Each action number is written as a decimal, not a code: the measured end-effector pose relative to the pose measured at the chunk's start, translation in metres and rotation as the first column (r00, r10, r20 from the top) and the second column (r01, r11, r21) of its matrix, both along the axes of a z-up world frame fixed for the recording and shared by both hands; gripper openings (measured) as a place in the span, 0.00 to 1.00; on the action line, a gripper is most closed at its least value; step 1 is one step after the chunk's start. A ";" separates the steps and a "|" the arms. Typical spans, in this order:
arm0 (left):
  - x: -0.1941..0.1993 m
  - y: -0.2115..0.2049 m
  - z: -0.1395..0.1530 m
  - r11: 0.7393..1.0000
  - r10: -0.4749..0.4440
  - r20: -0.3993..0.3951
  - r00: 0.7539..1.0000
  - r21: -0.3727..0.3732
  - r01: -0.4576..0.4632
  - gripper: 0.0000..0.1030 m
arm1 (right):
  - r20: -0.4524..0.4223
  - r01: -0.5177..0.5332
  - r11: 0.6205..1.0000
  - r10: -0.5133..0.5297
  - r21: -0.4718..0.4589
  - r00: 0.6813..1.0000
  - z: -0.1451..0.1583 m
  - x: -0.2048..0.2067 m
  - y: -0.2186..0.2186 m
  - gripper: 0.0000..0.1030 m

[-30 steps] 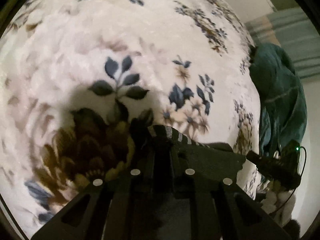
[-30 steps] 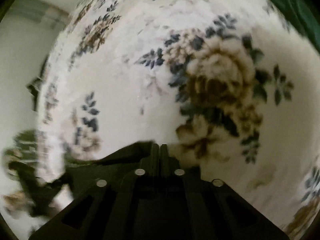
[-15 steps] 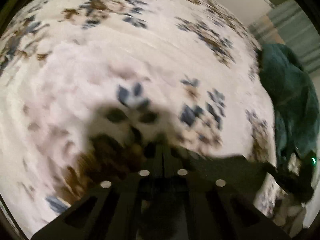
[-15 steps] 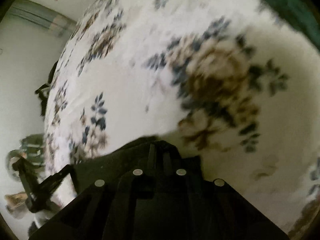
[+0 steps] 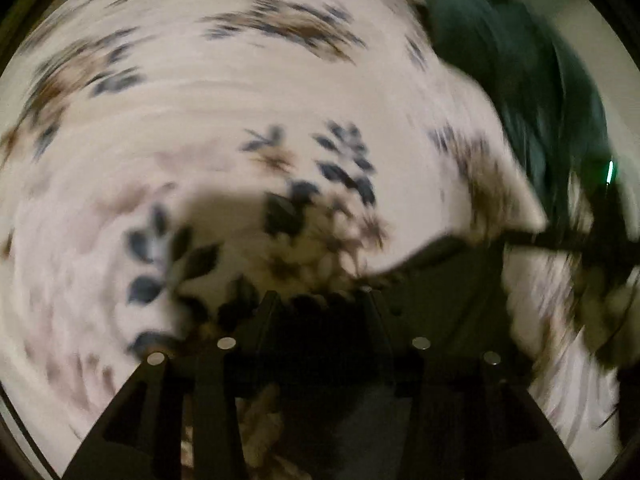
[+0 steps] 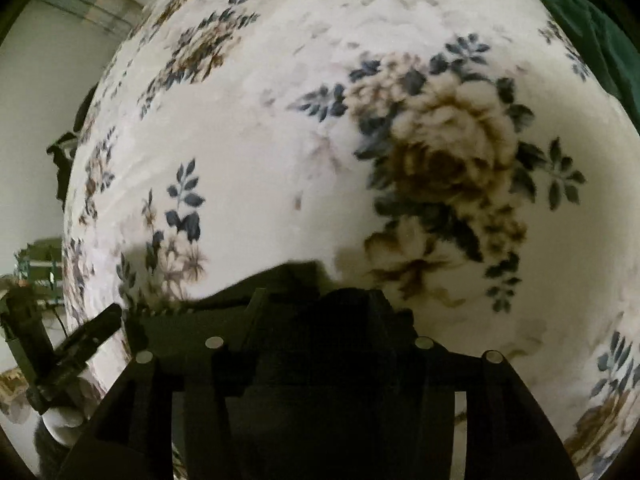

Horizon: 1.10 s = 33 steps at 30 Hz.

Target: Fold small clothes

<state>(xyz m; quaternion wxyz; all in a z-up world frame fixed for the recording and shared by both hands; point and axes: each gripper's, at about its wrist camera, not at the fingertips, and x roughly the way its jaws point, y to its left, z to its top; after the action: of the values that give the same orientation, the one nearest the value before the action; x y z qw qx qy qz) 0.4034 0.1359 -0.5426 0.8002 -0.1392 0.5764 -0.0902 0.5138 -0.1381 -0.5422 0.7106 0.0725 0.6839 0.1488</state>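
A dark small garment [image 6: 288,280] lies on the floral blanket [image 6: 280,120], right under my right gripper [image 6: 314,300], whose fingers stand apart over the cloth. In the left wrist view, which is badly blurred, the same dark garment [image 5: 440,264] lies ahead to the right of my left gripper [image 5: 320,300], whose fingers also stand apart with dark cloth between them. The left gripper also shows at the left edge of the right wrist view [image 6: 92,328], and the right gripper at the right edge of the left wrist view [image 5: 580,240].
A dark green cloth [image 5: 520,80] lies at the blanket's far right edge; it also shows at the top right of the right wrist view [image 6: 592,20]. A pale wall [image 6: 40,80] lies beyond the blanket on the left.
Both grippers were shut on the dark garment's edge; now both have opened and the garment lies on the blanket. The left gripper is swinging fast, blurring its view.
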 end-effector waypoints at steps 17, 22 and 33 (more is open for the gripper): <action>0.010 0.039 0.012 0.995 0.064 -0.017 0.998 0.081 -0.062 0.02 | 0.021 -0.088 0.984 0.086 0.155 0.996 0.013 -0.016 0.016 0.50; -0.043 0.043 -0.014 0.957 0.260 -0.119 0.958 0.167 -0.238 0.22 | -0.006 -0.564 0.826 0.564 -0.010 0.826 0.005 -0.026 0.140 0.50; -0.115 0.052 -0.041 0.882 0.456 -0.159 0.876 -0.049 -0.468 0.51 | 0.141 -0.616 0.767 0.640 -0.181 0.755 0.015 -0.023 0.197 0.00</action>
<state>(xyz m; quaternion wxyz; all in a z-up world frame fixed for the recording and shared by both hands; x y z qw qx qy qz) 0.2882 0.1874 -0.5832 0.7486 -0.3129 0.5778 0.0891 0.4906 0.0594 -0.5275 0.6856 -0.2205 0.6033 0.3427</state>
